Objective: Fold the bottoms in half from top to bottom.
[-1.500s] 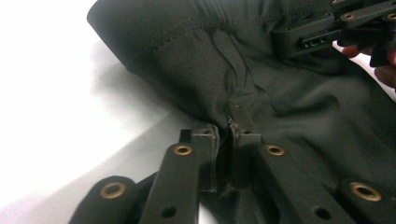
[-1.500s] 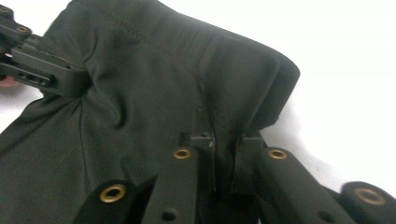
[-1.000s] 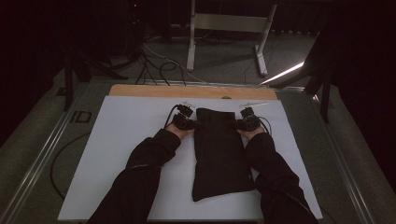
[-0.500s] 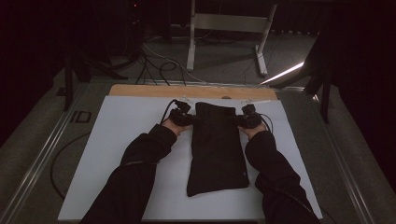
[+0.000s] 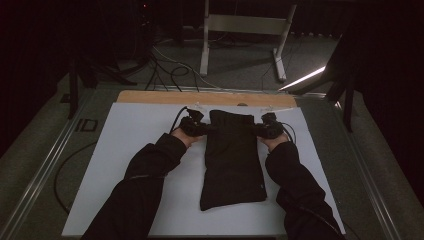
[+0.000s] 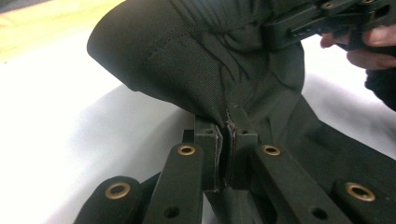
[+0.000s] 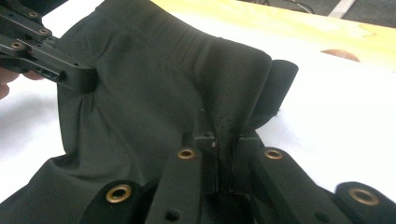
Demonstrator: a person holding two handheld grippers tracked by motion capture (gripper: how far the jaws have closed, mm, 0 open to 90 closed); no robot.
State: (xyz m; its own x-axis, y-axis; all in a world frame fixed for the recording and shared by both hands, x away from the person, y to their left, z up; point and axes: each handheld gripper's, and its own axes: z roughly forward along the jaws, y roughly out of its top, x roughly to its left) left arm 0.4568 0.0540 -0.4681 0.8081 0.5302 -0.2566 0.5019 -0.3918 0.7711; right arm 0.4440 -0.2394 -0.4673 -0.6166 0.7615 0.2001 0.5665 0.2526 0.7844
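A black folded cloth garment lies lengthwise on the white table sheet. My left gripper is shut on the cloth's far left edge, and my right gripper is shut on its far right edge. In the left gripper view the jaws stand together with a pinch of the dark fabric at my left gripper. The right gripper view shows my right gripper clamped the same way on the cloth, its far end lifted off the sheet. The other gripper holds the opposite edge.
A wooden strip runs along the table's far edge. A metal rail borders the left side, with a cable beside it. Beyond the table stand a white frame stand and loose cables on the floor.
Both grippers have moved toward the far edge and risen a little, drawing the cloth's far end along with them. The cloth's near end has slid away from the table's front edge.
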